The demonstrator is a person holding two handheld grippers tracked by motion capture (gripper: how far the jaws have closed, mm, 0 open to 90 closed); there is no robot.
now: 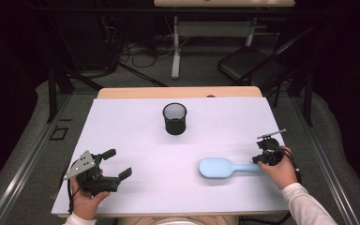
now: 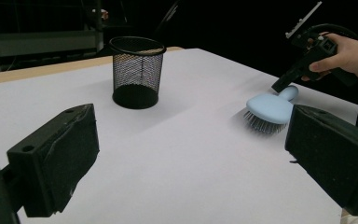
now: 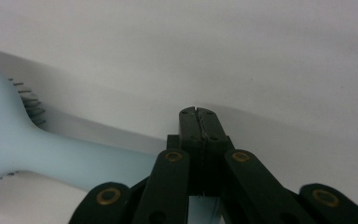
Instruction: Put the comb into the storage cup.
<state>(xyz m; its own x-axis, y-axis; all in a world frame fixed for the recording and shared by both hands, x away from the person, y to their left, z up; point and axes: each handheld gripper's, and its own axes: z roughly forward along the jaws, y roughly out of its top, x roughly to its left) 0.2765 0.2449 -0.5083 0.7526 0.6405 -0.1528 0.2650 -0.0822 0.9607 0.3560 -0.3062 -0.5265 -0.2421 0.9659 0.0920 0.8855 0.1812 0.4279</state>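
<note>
A light blue hairbrush (image 1: pixel 218 167) lies bristles down on the white table (image 1: pixel 136 136), its handle pointing right. My right gripper (image 1: pixel 261 162) sits over the end of that handle. Its jaws are shut, pad against pad, in the right gripper view (image 3: pixel 197 112), where the brush handle (image 3: pixel 74 161) runs underneath them. I see nothing clamped between the tips. The left gripper view shows the right gripper (image 2: pixel 280 87) touching the handle end of the brush (image 2: pixel 270 106). My left gripper (image 1: pixel 117 162) rests at the near left, open and empty (image 2: pixel 191 154).
A black mesh cup (image 1: pixel 175 118) stands upright at the table's far middle, seen as well in the left gripper view (image 2: pixel 136 70). Beyond the table's far edge are a folding chair (image 1: pixel 251 65) and cables on the floor.
</note>
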